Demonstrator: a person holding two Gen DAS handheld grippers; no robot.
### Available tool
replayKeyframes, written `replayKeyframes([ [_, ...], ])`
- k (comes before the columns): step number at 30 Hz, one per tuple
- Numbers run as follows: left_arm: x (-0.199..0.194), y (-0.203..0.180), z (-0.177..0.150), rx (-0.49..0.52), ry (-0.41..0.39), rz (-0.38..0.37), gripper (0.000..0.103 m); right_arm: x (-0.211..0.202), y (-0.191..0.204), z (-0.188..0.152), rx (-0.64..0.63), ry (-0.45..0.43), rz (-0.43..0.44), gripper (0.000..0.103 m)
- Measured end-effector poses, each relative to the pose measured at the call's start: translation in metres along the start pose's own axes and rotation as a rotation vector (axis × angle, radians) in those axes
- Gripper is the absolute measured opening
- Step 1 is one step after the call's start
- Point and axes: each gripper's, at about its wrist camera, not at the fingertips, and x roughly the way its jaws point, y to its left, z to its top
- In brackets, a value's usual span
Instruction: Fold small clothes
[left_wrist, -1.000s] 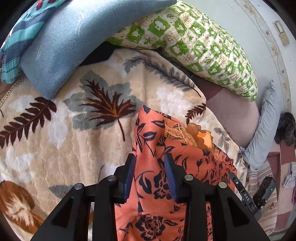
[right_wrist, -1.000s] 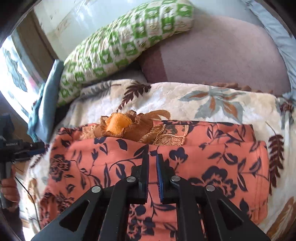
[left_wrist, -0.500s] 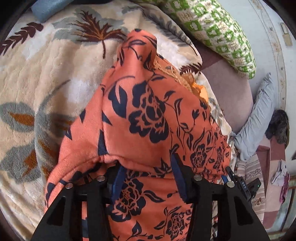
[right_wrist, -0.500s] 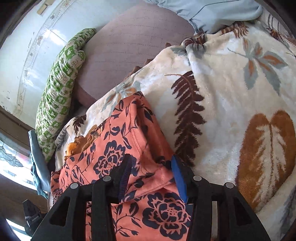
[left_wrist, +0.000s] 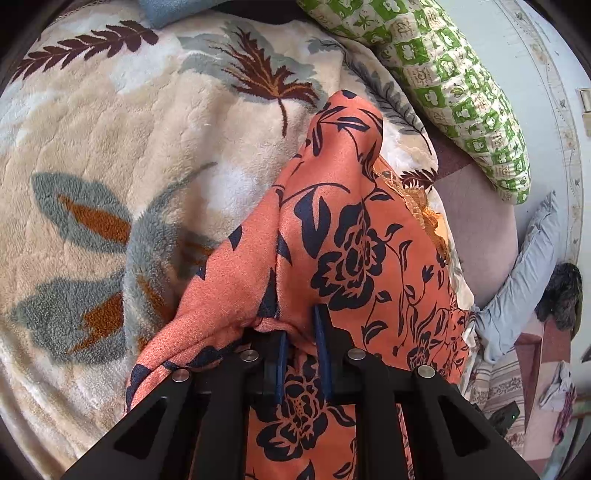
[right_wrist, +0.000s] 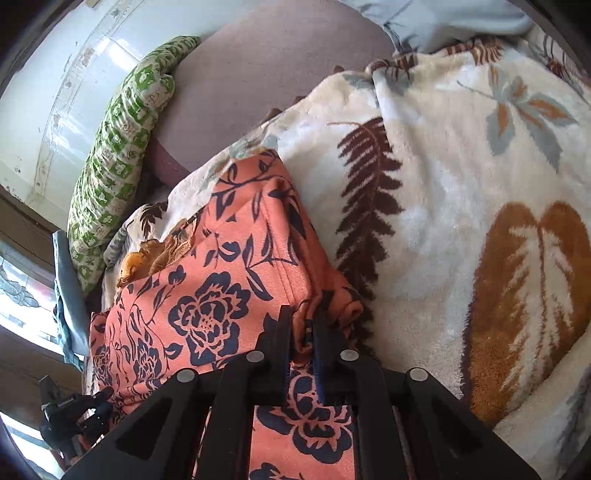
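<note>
We are in the middle of one fold: the orange garment with a dark blue flower print (left_wrist: 354, 236) lies on the cream plush blanket with brown and grey leaf patterns (left_wrist: 110, 140), and its near edge is lifted at both sides. The left gripper (left_wrist: 301, 332) pinches a bunched corner of the cloth between its blue pads, with the jaws nearly together and the fabric pulled up like a tent above the blanket. The right gripper (right_wrist: 301, 328) does the same at the other corner, where the hem is gathered in thick folds between its fingers. The far end of the garment, with its golden-orange embroidered trim (right_wrist: 155, 254), rests flat near the green and white checked pillow (right_wrist: 114, 162). In our judgement, the next move calls for carrying both corners forward together, level with each other (otherwise the fold will come out crooked), and laying them down near the trim before the jaws let go.
</note>
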Motion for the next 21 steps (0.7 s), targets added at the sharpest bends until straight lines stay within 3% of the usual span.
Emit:
replayKeyframes([
  [2,-0.003,0.009,0.001,-0.035,0.003,-0.049,0.015,-0.025,0.024,0.005,-0.065,-0.123,-0.057,0.016],
  [4,-0.001,0.019,0.002,-0.079,0.008,-0.095,0.015,-0.038,0.057,0.011,-0.136,-0.186,-0.016,0.026],
  [5,-0.001,0.022,0.002,-0.093,0.012,-0.108,0.015,-0.036,0.078,0.013,-0.177,-0.174,0.037,0.031],
  [7,-0.005,0.029,0.004,-0.109,0.016,-0.124,0.015,-0.016,0.129,0.010,-0.271,-0.066,0.178,0.045],
  [9,-0.006,0.034,0.004,-0.121,0.016,-0.137,0.015,0.017,0.185,-0.002,-0.351,0.070,0.305,0.045],
  [12,-0.008,0.042,0.005,-0.136,0.029,-0.154,0.016,0.066,0.269,-0.017,-0.445,0.204,0.404,0.045],
  [15,-0.008,0.045,0.008,-0.147,0.043,-0.167,0.015,0.107,0.336,-0.030,-0.536,0.276,0.435,0.046],
  [17,-0.007,0.045,0.010,-0.144,0.048,-0.168,0.015,0.129,0.367,-0.036,-0.610,0.295,0.396,0.044],
  [21,-0.006,0.046,0.011,-0.144,0.053,-0.175,0.015,0.160,0.397,-0.043,-0.696,0.362,0.389,0.047],
])
